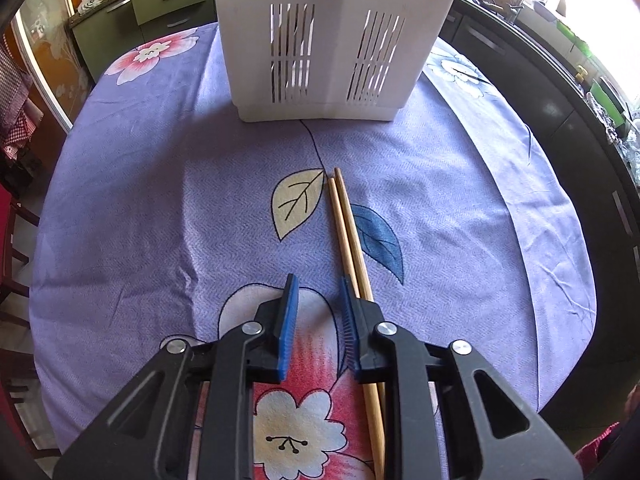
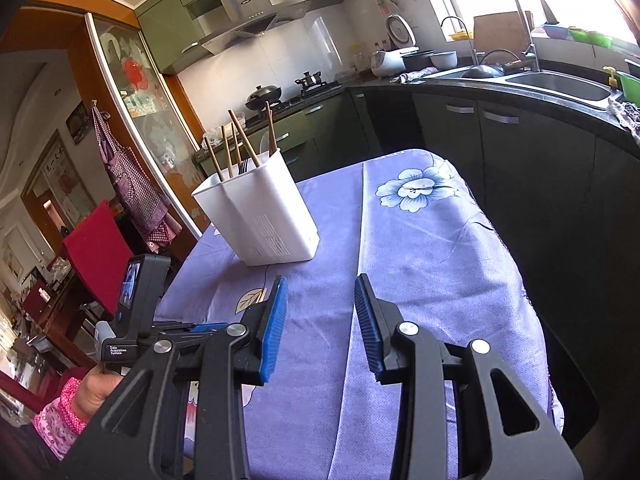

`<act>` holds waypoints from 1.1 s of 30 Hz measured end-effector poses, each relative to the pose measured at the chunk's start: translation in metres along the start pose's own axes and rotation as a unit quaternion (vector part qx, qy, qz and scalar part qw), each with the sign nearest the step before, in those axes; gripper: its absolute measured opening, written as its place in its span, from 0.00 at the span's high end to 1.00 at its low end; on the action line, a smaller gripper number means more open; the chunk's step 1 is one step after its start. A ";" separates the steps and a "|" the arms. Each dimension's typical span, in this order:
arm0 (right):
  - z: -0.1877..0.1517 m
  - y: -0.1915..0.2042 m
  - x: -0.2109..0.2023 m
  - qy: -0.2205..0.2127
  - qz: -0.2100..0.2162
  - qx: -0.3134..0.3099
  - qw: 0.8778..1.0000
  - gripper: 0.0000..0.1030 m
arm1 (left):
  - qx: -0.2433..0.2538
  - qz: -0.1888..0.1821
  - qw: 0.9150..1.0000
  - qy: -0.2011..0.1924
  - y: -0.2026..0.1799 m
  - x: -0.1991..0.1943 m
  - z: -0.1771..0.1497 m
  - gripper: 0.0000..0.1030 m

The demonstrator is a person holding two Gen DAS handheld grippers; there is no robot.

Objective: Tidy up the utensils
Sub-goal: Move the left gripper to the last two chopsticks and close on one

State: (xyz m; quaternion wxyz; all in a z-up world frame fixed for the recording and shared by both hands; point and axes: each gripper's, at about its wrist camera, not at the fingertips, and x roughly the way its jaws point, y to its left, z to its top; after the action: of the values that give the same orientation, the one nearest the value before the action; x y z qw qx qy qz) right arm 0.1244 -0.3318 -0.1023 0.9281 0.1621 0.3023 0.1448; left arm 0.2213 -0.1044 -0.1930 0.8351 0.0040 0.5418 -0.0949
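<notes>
On floral tablecloth [image 1: 140, 200], directly under the left gripper [image 1: 318, 284]: pair of wooden chopsticks [image 1: 346, 224], side by side and touching, flat on the cloth.

Long axis: lengthwise along the gripper's own line of sight, far tips toward the white slotted utensil holder [image 1: 332, 40], well short of its base.

Offset: not between the blue pads. Seen passing beneath the finger on the right of the left wrist view, near ends reappearing under that finger's frame.

Left gripper state: jaws narrowly parted, only cloth in the gap, nothing gripped.

Right gripper [image 2: 320, 284] state: jaws apart, empty, over bare cloth; chopsticks off to its left, only their tips visible past its left finger.

Nearer hand: left, by a clear margin.

Holder, in the right wrist view: upright, already loaded with several chopsticks and other utensils.

Judgement: pick-up not yet made. Small sideways correction toward the chopsticks needed to bring both between the pads; otherwise likely to close on cloth alone.
</notes>
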 end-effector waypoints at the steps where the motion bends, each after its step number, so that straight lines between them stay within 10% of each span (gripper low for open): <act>1: 0.000 0.000 0.001 0.000 -0.001 0.001 1.000 0.66 | -0.005 -0.007 1.000 -0.001 0.001 -0.001 0.000 0.80; 30: -0.005 -0.010 0.007 0.009 0.011 0.019 1.000 0.66 | 0.009 -0.002 1.000 0.015 -0.014 0.005 0.005 0.80; 33: -0.006 -0.011 0.008 0.010 0.012 0.020 1.000 0.66 | 0.011 -0.001 1.000 0.017 -0.014 0.006 0.006 0.92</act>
State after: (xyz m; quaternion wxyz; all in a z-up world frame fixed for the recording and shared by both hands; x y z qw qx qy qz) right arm 0.1290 -0.3373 -0.1151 0.9198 0.1825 0.3126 0.1512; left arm 0.2271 -0.1196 -0.1946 0.8256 0.0143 0.5548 -0.1019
